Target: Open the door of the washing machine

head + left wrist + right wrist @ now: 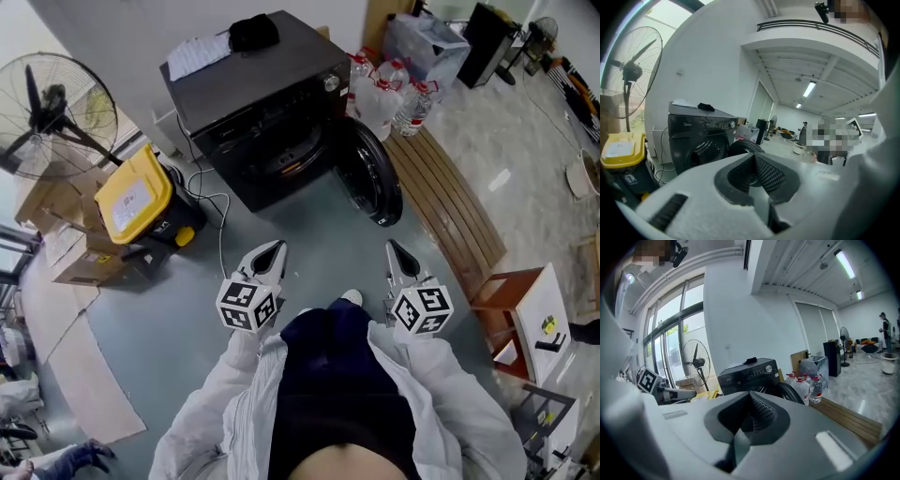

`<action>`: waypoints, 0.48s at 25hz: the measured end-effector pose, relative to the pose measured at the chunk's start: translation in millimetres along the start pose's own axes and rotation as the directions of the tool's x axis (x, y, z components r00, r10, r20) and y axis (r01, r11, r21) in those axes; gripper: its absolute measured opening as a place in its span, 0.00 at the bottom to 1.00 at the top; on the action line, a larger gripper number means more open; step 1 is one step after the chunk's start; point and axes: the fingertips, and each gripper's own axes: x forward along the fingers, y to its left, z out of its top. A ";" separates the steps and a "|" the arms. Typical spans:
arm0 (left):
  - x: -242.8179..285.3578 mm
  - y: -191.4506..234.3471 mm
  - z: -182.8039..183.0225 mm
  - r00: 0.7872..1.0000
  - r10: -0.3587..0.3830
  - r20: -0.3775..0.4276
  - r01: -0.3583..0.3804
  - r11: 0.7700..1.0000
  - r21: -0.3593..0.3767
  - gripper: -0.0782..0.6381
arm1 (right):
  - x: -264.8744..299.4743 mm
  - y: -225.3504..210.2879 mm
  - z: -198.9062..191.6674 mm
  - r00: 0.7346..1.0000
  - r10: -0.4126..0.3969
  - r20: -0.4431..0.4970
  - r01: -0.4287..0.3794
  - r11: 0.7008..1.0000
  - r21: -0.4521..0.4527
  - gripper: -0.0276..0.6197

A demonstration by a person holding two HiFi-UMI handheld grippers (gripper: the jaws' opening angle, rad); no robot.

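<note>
The black front-loading washing machine (258,112) stands on a glossy grey floor (309,248), its round door (370,173) open. The left gripper (272,251) and right gripper (399,255) are closed, empty.

The black front-loading washing machine (253,89) stood upright on the floor. Its round, dark door (368,173) was swung wide open, apparently hinged at the front's right edge in the head view, leaving the drum mouth (286,155) uncovered.
</note>
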 end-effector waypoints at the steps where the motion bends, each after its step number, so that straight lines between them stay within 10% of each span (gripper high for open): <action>1: -3.8 0.3 -2.2 1.000 0.001 -0.002 -0.001 1.000 0.001 0.11 | -1.8 2.7 -0.9 1.000 -0.001 0.002 0.001 1.000 0.000 0.05; 12: -32.1 -0.8 -10.7 0.999 0.032 0.013 -0.033 0.999 0.023 0.11 | -19.2 22.6 -8.0 1.000 0.012 0.017 -0.012 1.000 -0.017 0.05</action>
